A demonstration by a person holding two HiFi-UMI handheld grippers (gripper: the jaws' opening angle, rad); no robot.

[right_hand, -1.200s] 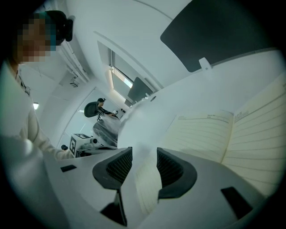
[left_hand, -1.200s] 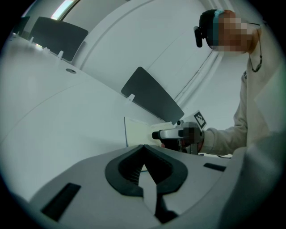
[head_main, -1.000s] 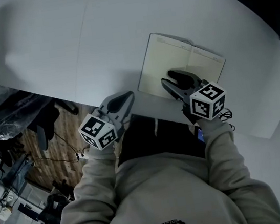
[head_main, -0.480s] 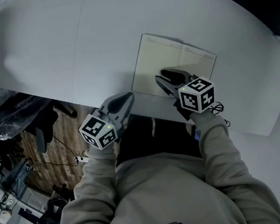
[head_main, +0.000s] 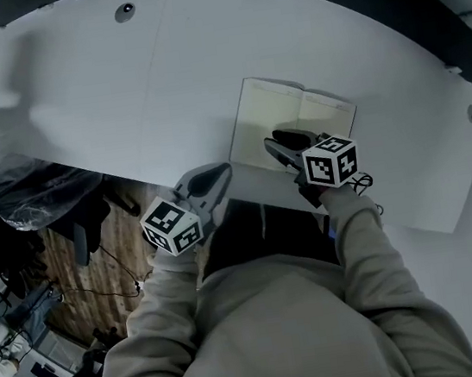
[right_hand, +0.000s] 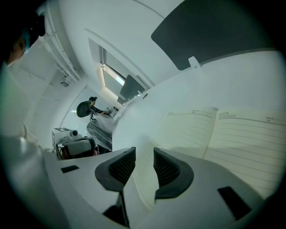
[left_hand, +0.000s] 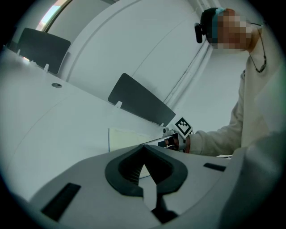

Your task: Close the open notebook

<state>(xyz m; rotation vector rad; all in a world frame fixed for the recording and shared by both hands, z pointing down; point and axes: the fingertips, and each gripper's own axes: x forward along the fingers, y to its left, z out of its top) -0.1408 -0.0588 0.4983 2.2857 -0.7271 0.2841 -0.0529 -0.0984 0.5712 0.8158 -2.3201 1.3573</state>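
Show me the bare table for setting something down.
Bare: the broad table left of the notebook, out to the round hole; also the strip right of the notebook. Crowded: the near edge, where the right gripper, jaws just closing around a page, and the left gripper are.

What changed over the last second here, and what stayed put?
The right gripper has just been closing its jaws over the open notebook; they are still apart. Nothing taken or let go. The notebook stays open on the table; the left gripper stays shut at the table's near edge.
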